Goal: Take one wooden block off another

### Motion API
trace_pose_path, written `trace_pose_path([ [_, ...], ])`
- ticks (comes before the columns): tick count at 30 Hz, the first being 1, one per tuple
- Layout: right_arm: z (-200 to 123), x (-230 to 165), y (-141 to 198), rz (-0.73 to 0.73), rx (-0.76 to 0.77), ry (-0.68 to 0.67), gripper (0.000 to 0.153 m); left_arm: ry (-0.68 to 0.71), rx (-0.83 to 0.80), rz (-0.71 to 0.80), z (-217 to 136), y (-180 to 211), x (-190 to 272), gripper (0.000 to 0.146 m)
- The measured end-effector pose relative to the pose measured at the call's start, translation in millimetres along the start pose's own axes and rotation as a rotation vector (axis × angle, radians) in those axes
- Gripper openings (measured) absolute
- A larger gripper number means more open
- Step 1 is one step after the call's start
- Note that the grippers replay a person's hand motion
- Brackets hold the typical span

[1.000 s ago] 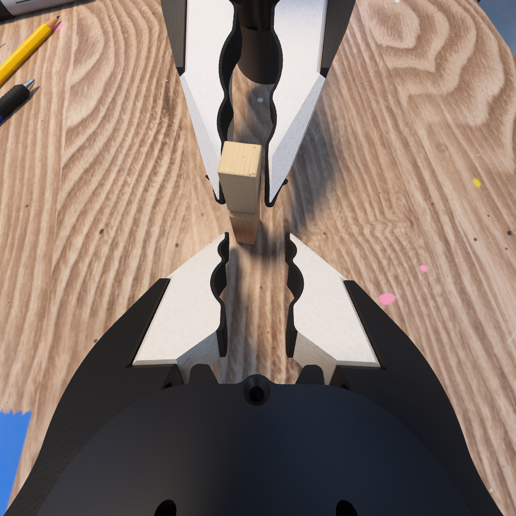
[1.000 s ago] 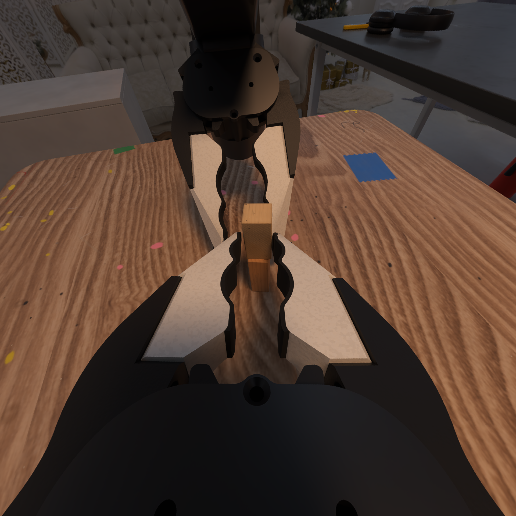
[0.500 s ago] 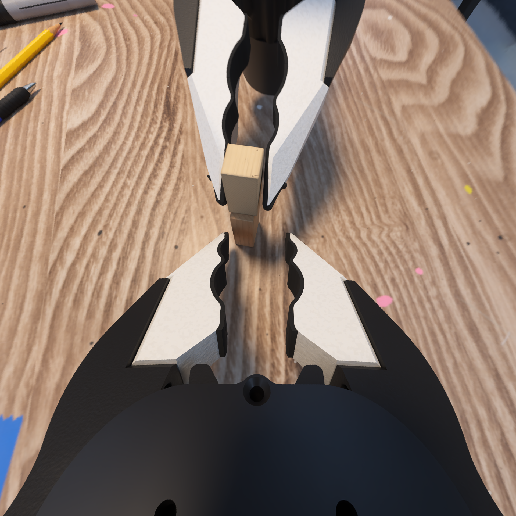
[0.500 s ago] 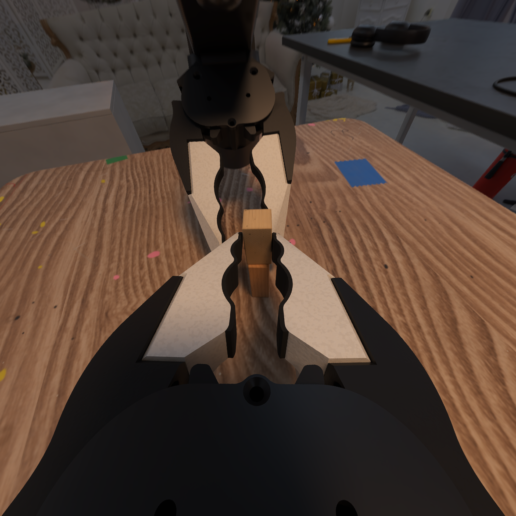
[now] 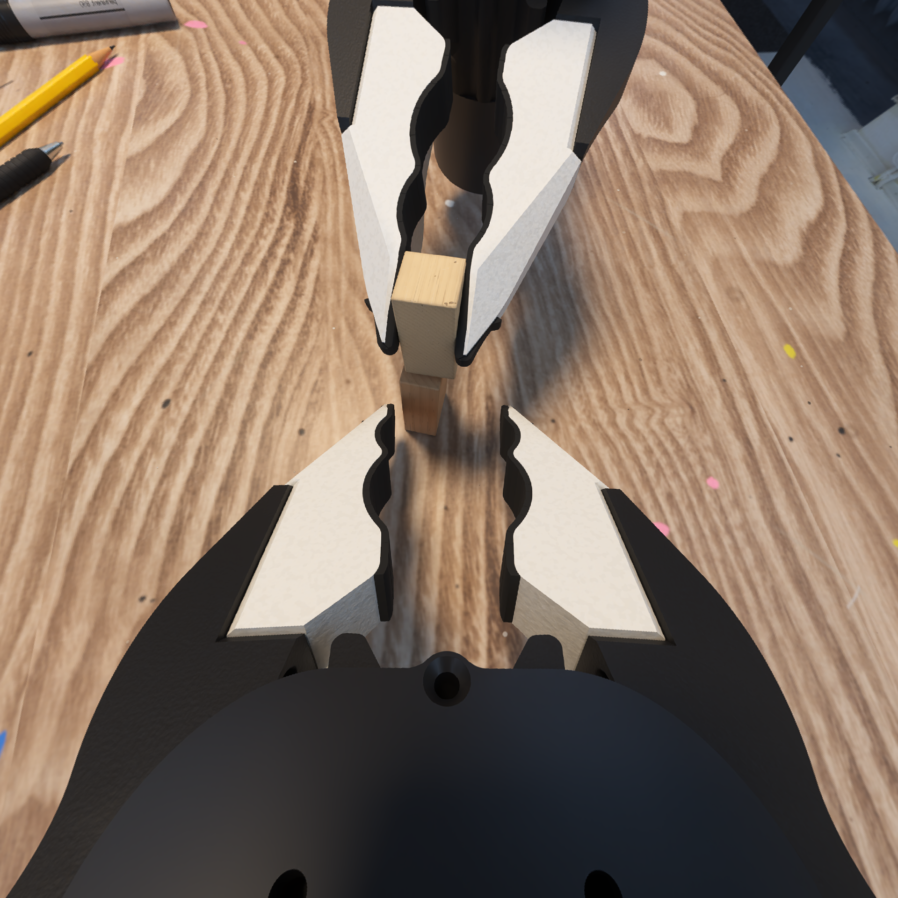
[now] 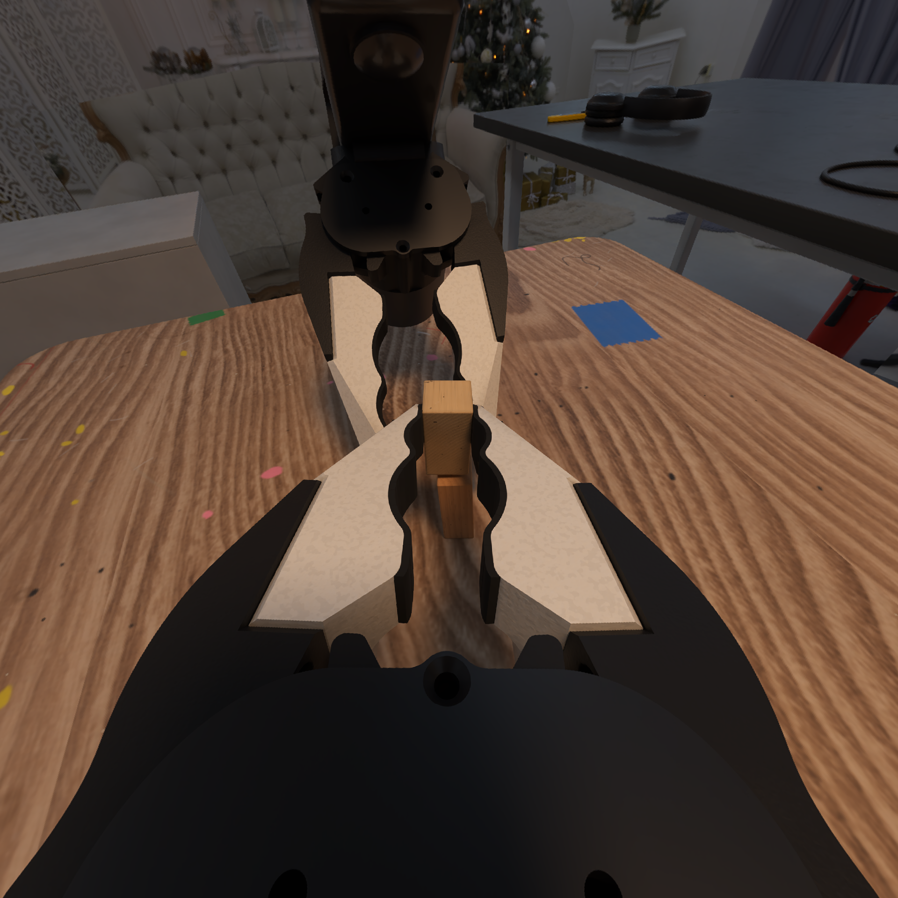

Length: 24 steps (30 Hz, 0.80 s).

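Note:
Two small wooden blocks stand stacked on the wooden table (image 5: pixel 194 340). The pale upper block (image 5: pixel 427 311) stands on end over the darker lower block (image 5: pixel 423 405). My right gripper (image 6: pixel 446 413) is shut on the upper block (image 6: pixel 447 427), one pad on each side. The lower block (image 6: pixel 456 508) stands on the table just under it, set slightly to the right. I cannot tell whether the two blocks touch. My left gripper (image 5: pixel 447 410) is open and empty, with its tips just short of the lower block. The right gripper (image 5: pixel 425 352) faces it from across the stack.
A yellow pencil (image 5: pixel 48 94), a black pen (image 5: pixel 24 170) and a marker (image 5: pixel 87 17) lie at the far left. Blue tape (image 6: pixel 614 323) and green tape (image 6: pixel 206 317) mark the table. A dark table (image 6: pixel 729 141) stands beyond the edge. The left gripper's fingers (image 6: pixel 354 340) stand beyond the stack.
The right wrist view has tipped up and shows more of the room, and both blocks sit lower between its fingers. The left gripper has stayed open and shifted only slightly.

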State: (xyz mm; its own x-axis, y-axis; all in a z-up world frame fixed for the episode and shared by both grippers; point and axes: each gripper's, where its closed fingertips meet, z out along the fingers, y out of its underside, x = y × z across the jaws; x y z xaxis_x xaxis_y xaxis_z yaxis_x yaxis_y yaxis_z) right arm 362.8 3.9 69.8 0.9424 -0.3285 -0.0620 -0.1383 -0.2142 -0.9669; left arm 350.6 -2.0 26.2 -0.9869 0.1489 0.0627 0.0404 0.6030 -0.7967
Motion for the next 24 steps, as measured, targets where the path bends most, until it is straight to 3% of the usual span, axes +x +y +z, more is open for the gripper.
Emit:
trace_pose_path([
  [24,-0.9,0.5,-4.9,0.034,0.048,-0.018,0.018,0.019,0.026,-0.02,0.5,-3.5,2.0,0.044],
])
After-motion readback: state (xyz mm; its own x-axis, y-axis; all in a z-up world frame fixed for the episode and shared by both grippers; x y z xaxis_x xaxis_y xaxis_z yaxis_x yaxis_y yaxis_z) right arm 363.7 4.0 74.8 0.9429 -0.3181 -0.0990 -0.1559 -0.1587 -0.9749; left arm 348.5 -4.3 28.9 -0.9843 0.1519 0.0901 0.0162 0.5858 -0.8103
